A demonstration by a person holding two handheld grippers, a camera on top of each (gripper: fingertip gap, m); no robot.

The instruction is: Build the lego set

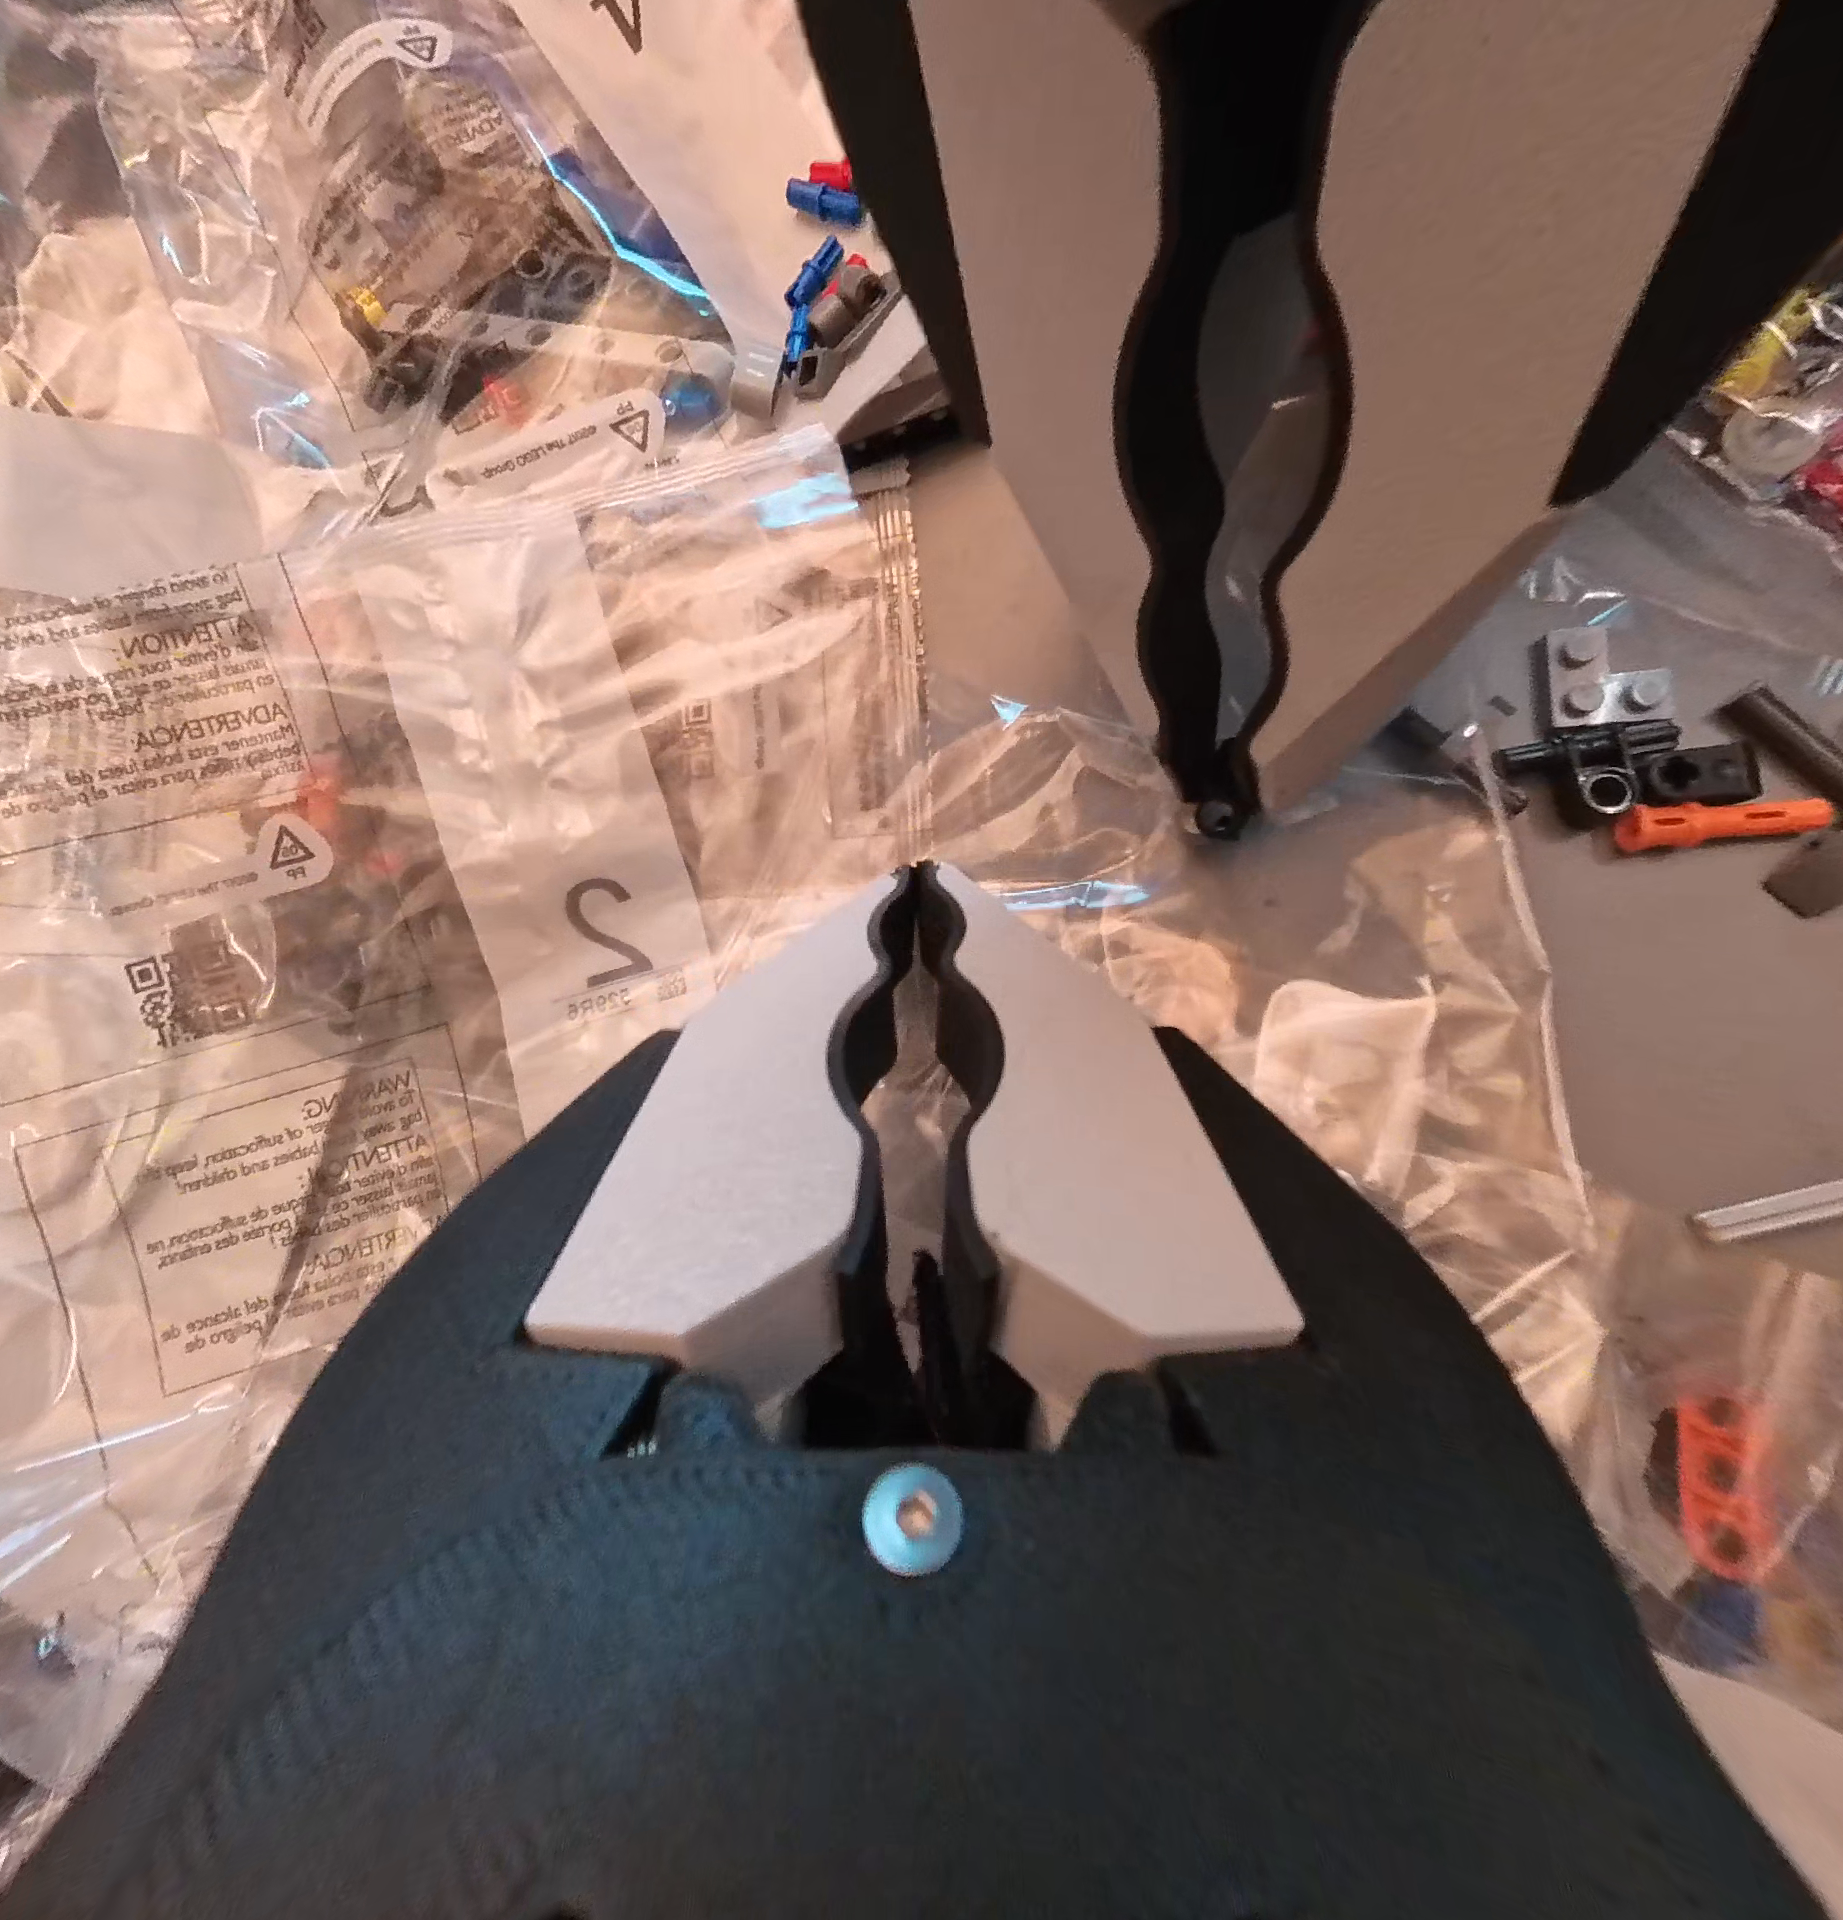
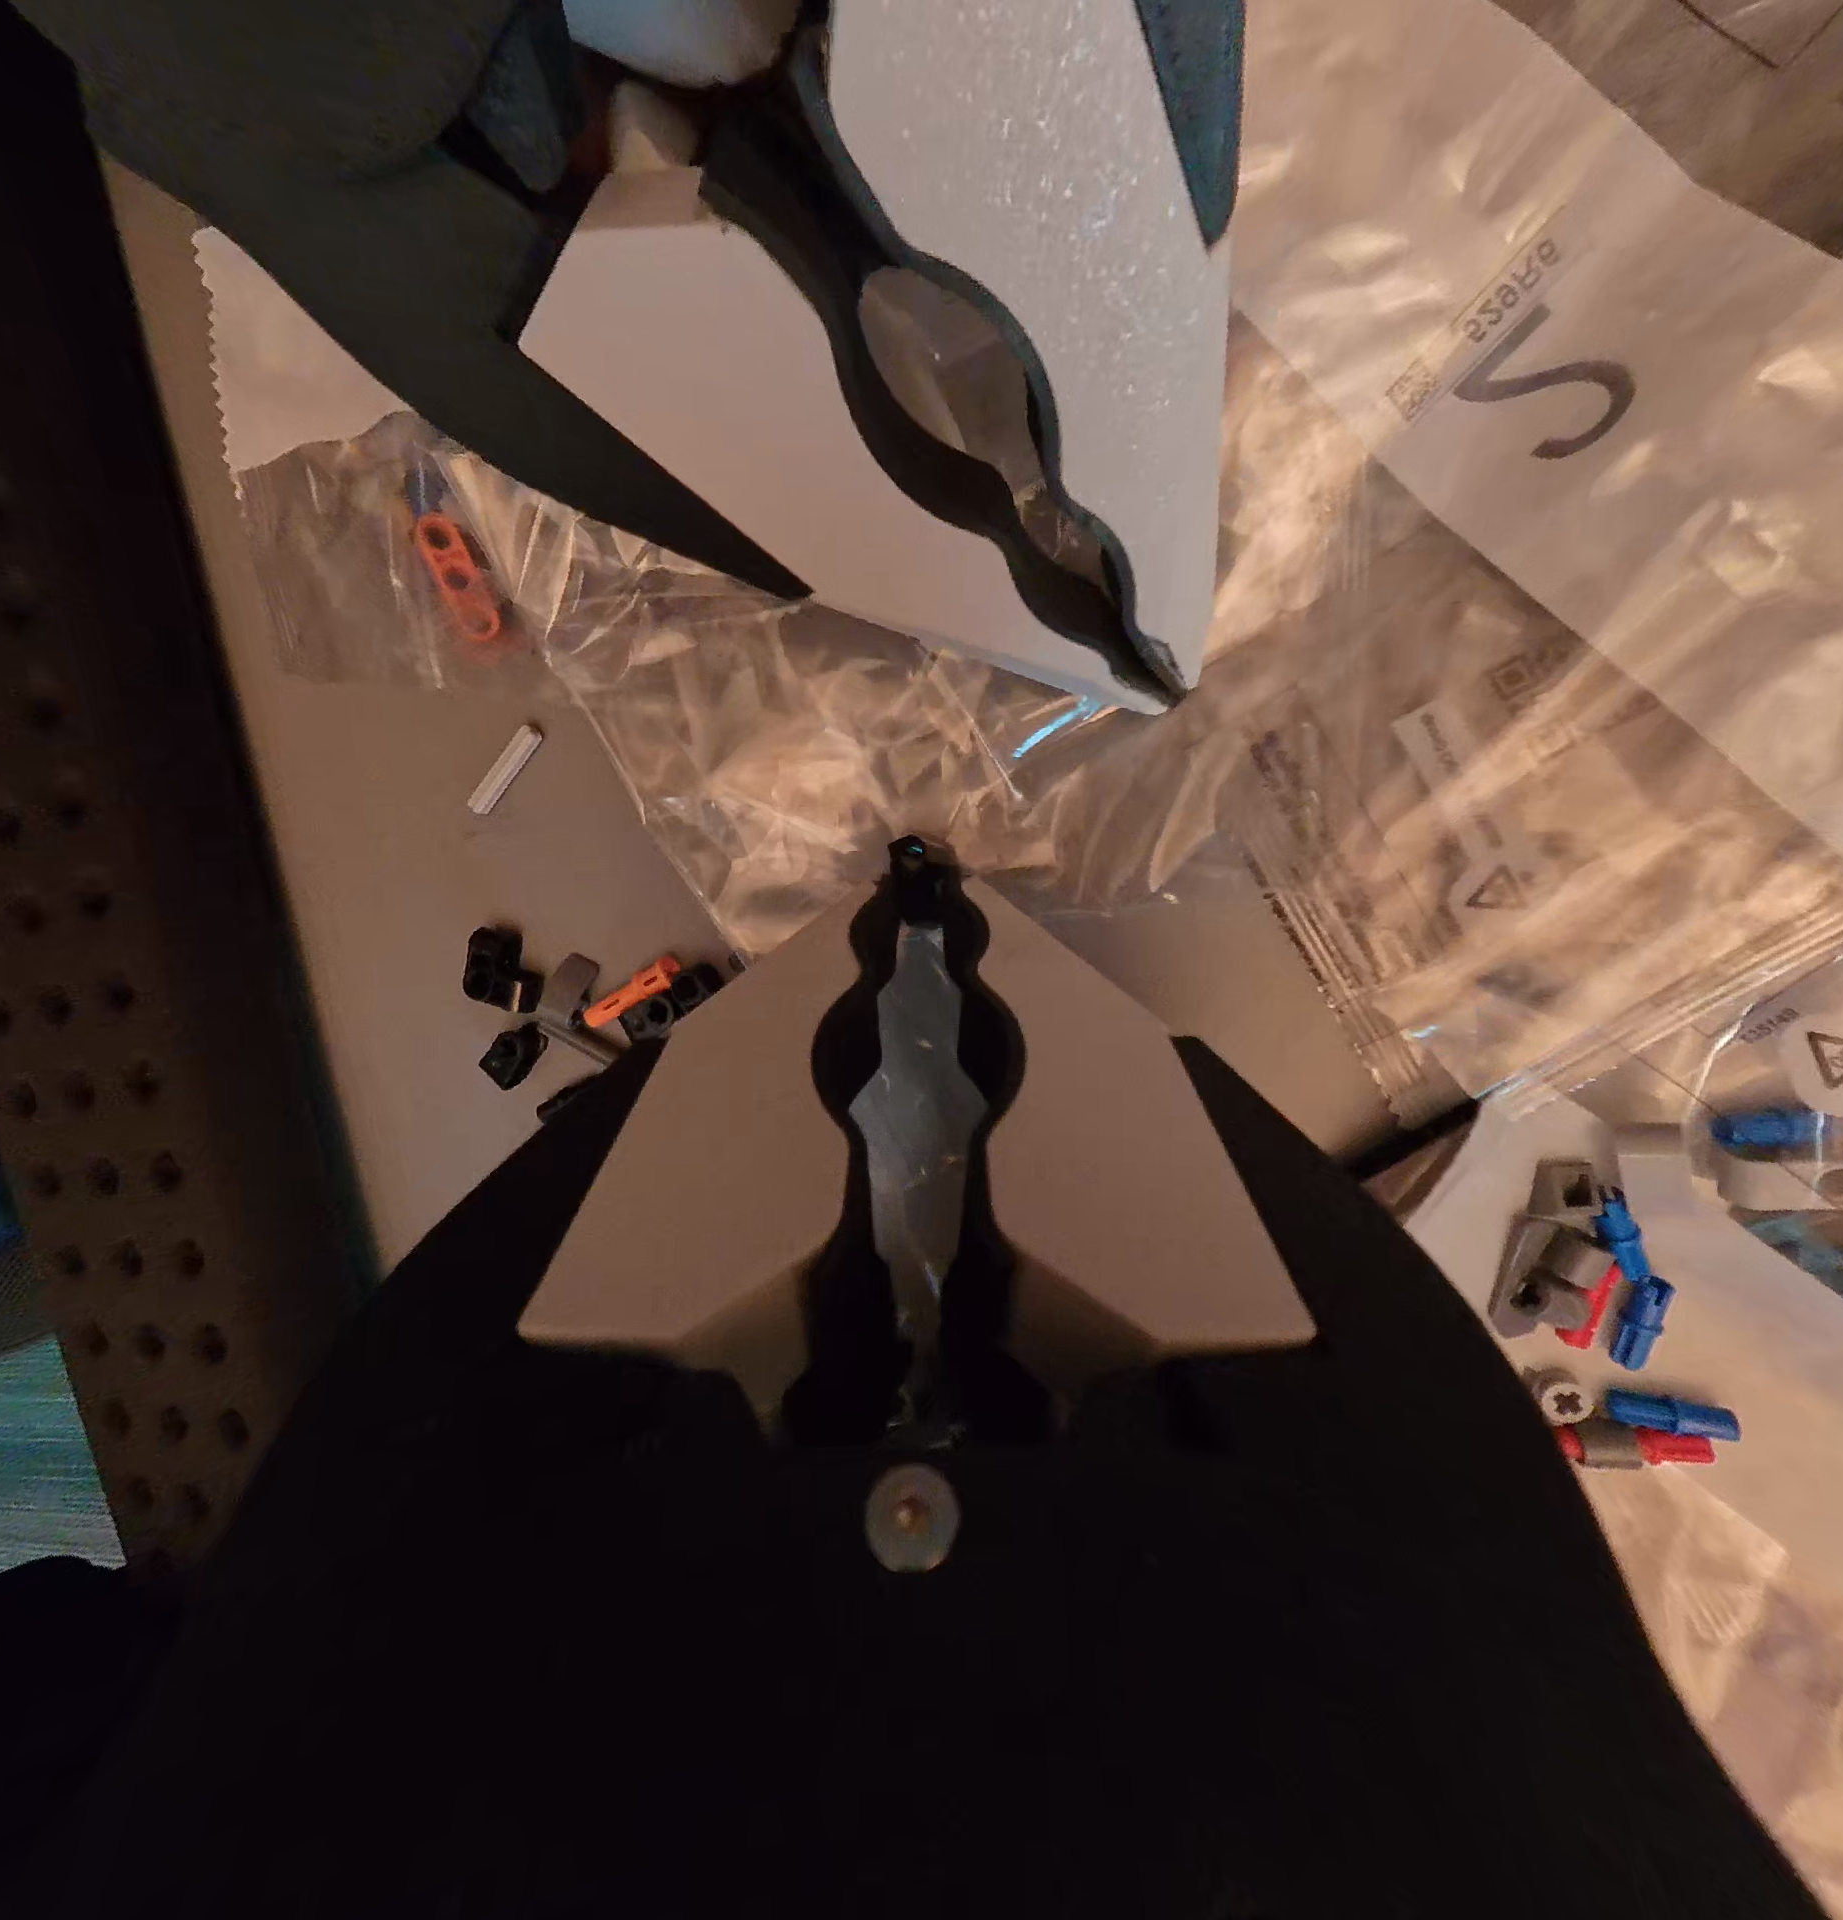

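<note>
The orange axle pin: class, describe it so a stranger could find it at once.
Start at the right gripper, shut on a small black pin. Right of it, loose pieces lie on bare table. The orange axle pin lies lowest, the only orange among the grey plate and black connectors.

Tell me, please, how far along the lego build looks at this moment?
Early. Done: one clear bag is open and loose pieces lie on the table, none visibly joined into a model. In hand: the right gripper pinches a small black pin; the left gripper is closed at the plastic, whether gripping it is unclear. Left: the sealed numbered bag and practically all assembly.
</note>
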